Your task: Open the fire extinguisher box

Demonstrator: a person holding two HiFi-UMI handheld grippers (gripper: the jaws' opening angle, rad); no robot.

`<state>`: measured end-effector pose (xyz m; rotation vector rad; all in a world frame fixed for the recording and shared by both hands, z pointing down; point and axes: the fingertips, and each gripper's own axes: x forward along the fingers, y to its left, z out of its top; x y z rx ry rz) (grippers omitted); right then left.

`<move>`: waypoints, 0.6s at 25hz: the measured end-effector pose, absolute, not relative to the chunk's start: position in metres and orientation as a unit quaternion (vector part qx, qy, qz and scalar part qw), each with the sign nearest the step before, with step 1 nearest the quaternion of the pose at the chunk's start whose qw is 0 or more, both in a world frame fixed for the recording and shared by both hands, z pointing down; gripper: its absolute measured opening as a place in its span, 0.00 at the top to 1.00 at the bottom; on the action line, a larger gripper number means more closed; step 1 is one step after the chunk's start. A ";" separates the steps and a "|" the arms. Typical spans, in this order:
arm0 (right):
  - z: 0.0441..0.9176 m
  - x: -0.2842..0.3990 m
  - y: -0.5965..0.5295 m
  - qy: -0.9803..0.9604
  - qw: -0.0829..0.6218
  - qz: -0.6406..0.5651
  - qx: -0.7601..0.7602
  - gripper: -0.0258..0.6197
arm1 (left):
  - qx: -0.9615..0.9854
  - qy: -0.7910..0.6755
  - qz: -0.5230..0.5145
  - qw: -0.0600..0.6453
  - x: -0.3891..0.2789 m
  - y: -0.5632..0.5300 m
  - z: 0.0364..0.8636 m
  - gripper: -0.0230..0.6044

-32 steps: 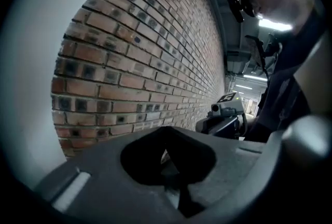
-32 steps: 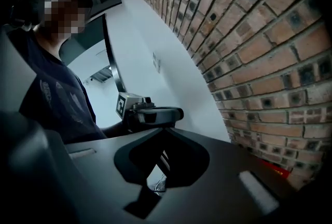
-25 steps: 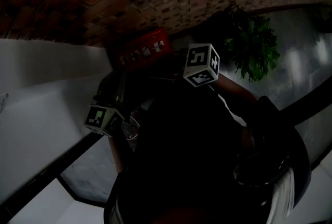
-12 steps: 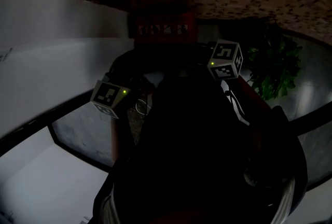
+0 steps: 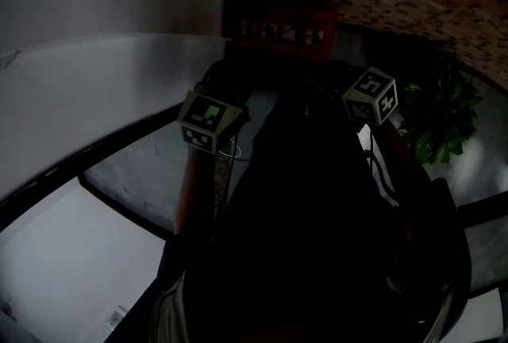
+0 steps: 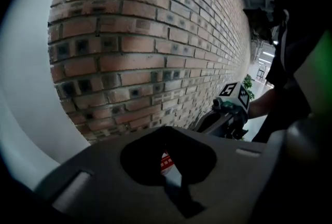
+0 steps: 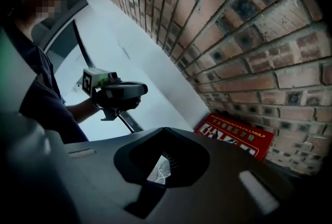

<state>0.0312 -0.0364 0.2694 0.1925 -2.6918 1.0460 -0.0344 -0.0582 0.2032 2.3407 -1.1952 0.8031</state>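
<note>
Extinguisher box [image 7: 236, 135] — by brick wall [image 7: 249, 26]

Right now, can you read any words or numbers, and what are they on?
Red fire extinguisher box: white lettering and small pictures, too blurred to read.
Black-and-white marker cubes: square patterns only, no words.
Nothing else carries text.

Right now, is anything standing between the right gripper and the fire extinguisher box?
Nothing visible does. In the right gripper view the red fire extinguisher box sits against the brick wall, ahead of the right gripper, with no object showing in front of it.
</note>
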 end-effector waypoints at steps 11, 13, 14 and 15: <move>0.315 -0.036 -0.071 -0.913 0.202 0.326 0.137 0.96 | 0.841 -0.358 0.365 0.179 -0.101 -0.081 0.296 0.96; 0.337 -0.045 -0.070 -0.911 0.230 0.315 0.132 0.96 | 0.839 -0.349 0.375 0.182 -0.110 -0.086 0.315 0.96; 0.346 -0.050 -0.067 -0.909 0.242 0.315 0.128 0.96 | 0.838 -0.346 0.377 0.190 -0.114 -0.087 0.327 0.96; 0.354 -0.056 -0.063 -0.905 0.253 0.318 0.121 0.96 | 0.835 -0.345 0.378 0.201 -0.118 -0.088 0.340 0.96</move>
